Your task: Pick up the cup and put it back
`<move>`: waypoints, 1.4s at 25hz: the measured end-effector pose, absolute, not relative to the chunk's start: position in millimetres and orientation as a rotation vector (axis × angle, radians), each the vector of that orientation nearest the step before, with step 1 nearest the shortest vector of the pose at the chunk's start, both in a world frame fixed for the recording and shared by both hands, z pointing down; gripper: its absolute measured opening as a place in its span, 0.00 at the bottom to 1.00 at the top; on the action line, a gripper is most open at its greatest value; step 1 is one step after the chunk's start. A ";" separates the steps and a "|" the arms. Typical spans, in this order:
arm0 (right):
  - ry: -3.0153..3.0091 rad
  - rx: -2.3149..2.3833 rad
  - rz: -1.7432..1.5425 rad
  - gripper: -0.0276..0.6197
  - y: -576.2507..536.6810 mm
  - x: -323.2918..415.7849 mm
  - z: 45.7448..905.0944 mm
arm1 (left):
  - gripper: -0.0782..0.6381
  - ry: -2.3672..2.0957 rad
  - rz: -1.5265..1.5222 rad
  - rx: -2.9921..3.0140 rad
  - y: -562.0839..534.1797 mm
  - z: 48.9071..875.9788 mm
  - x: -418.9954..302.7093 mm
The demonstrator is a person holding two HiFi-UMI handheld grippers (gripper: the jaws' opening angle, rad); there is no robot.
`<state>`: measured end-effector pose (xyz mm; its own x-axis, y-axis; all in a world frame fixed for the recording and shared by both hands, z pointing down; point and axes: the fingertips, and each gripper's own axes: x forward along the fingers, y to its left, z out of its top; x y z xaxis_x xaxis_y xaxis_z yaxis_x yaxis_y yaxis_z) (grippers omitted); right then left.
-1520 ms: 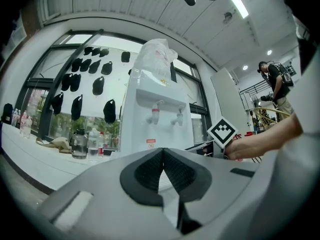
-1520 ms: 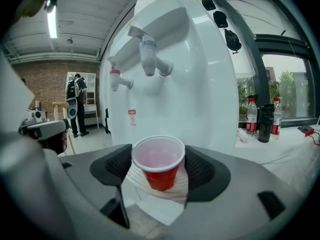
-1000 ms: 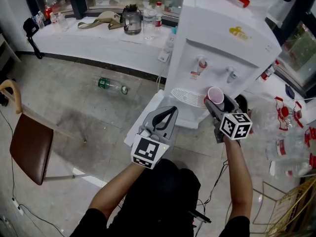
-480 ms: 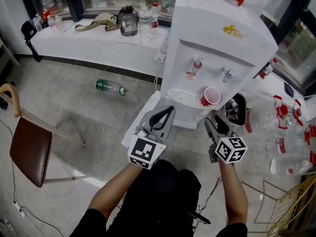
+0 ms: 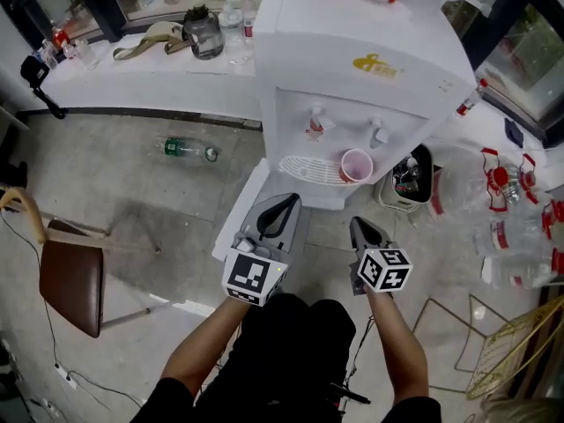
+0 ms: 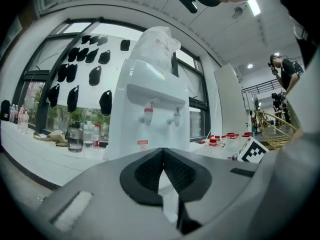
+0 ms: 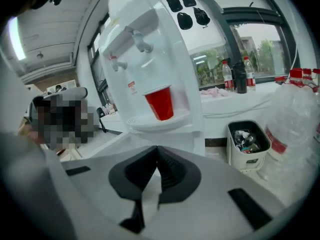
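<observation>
The cup (image 5: 356, 165) stood on the tray (image 5: 304, 170) of the dispenser (image 5: 352, 60), under the right-hand tap and well clear of both claws. It was upright with its mouth up, so its long axis ran vertical, and its wall tapered towards the base. I judged it a thin disposable cup, red outside. That would make it very light, easily crushed and easy to tip, and I could not tell whether it held water. I would take it by the side wall at about mid-height, squeezing gently, or pinch the rim.

My right claw (image 5: 359, 227) had just been closing and was clenched on nothing, pointing towards the cup from below the tray. My left claw (image 5: 284, 203) was also clenched and empty, just beside the right and aimed at the dispenser's front.
</observation>
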<state>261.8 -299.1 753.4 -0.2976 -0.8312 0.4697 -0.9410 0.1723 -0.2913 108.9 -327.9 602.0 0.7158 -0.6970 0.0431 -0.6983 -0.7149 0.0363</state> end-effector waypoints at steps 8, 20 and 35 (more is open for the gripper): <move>-2.083 1.683 1.043 0.04 -210.7 246.3 682.0 | 0.12 -1.108 0.189 2.789 -271.3 505.5 111.2; -2.105 1.660 1.110 0.04 -56.4 209.3 428.2 | 0.12 -1.186 0.284 2.643 -105.0 283.8 71.6; -2.348 1.812 0.879 0.04 58.1 166.5 171.8 | 0.12 -1.270 0.100 2.680 26.9 85.2 12.3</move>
<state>166.5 58.1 171.8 -0.3131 -0.8748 0.3696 -0.9024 0.1528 -0.4028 12.3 26.9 85.2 0.6344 -0.7612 0.1347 -0.7729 -0.6216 0.1277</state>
